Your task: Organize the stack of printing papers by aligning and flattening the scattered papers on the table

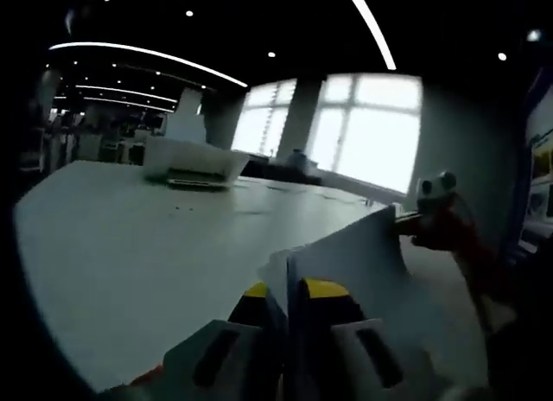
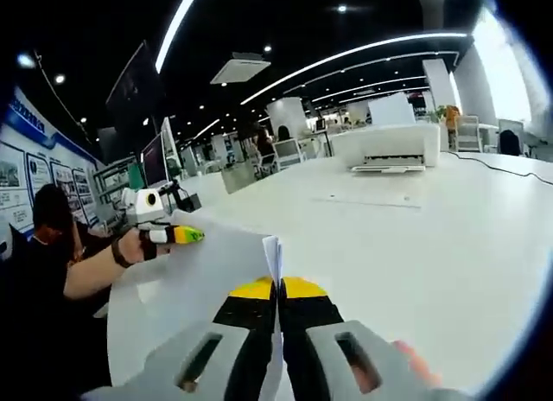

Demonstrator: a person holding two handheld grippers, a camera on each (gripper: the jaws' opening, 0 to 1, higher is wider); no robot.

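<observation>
Both views low over table (image 1: pixel 130 245), opposed; share printer (image 2: pixel 384 147).

- One stack of printing papers (image 2: pixel 216 263), its edge sheets (image 1: pixel 354 245) standing up between the jaws.
- Two grippers: the left gripper (image 1: pixel 285 310) and the right gripper (image 2: pixel 278 310), each at 6 o'clock in its own view.
- One white table (image 2: pixel 415 237).
- One white printer (image 2: pixel 384 146) on it, toward 1 o'clock in the right gripper view.
- One sheet loaded upright in the printer (image 2: pixel 390 110).
- Two bright windows (image 1: pixel 367 129) at 1 o'clock in the left gripper view.
</observation>
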